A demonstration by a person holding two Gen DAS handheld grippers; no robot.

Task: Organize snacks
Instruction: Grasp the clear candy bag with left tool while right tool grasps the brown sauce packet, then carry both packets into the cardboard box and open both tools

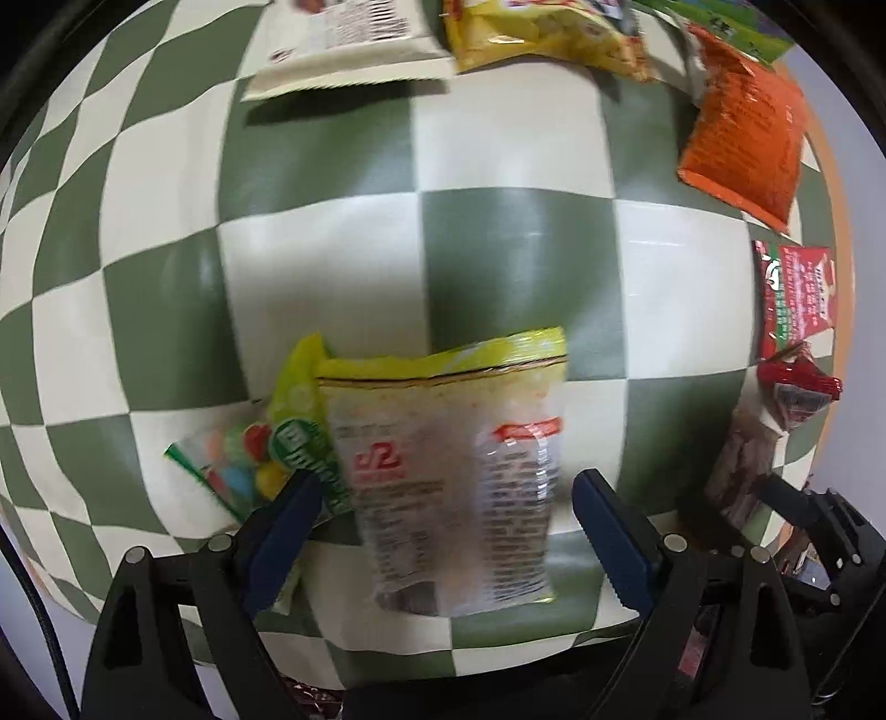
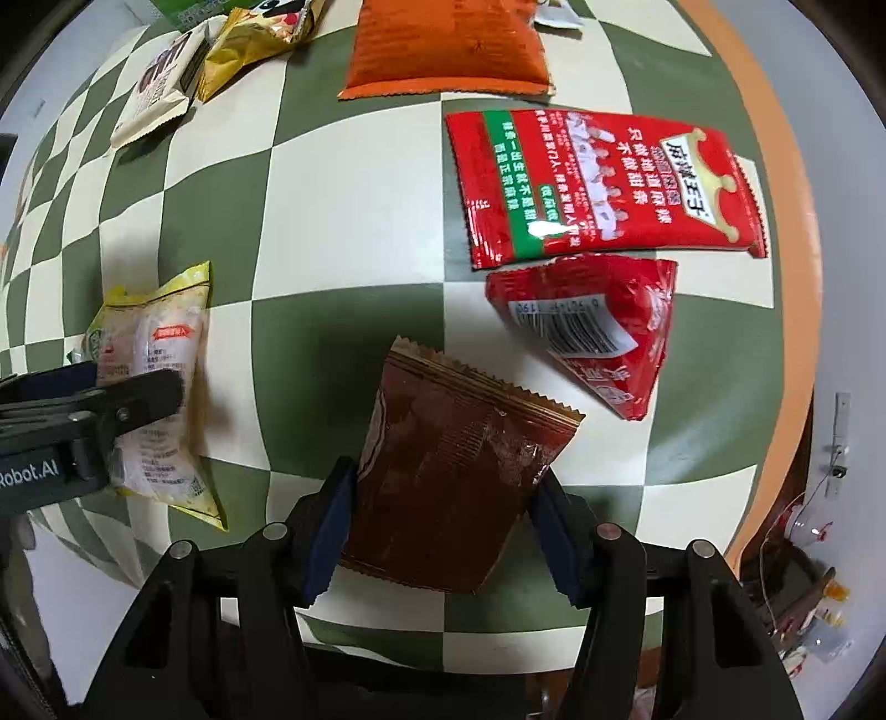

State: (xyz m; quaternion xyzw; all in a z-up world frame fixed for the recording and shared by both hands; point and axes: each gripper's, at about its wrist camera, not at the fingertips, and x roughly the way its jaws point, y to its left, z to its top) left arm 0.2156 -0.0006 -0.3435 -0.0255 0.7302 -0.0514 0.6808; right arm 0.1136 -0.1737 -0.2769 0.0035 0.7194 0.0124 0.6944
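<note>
My left gripper (image 1: 448,498) is open, its jaws standing either side of a clear and yellow snack packet (image 1: 448,476) lying on the checkered table, without touching it. A green candy packet (image 1: 260,443) lies beside and partly under that packet. My right gripper (image 2: 443,498) is shut on a brown snack packet (image 2: 454,471), jaws pressing both its sides. The brown packet (image 1: 742,471) also shows at the right of the left wrist view. The left gripper's finger (image 2: 127,404) and the yellow packet (image 2: 160,354) show at the left of the right wrist view.
A flat red packet (image 2: 603,183) and a crumpled red one (image 2: 598,327) lie ahead right. An orange packet (image 2: 448,50), a gold packet (image 2: 249,44) and a cream packet (image 2: 155,88) lie at the far side. The table's orange rim (image 2: 786,277) curves along the right.
</note>
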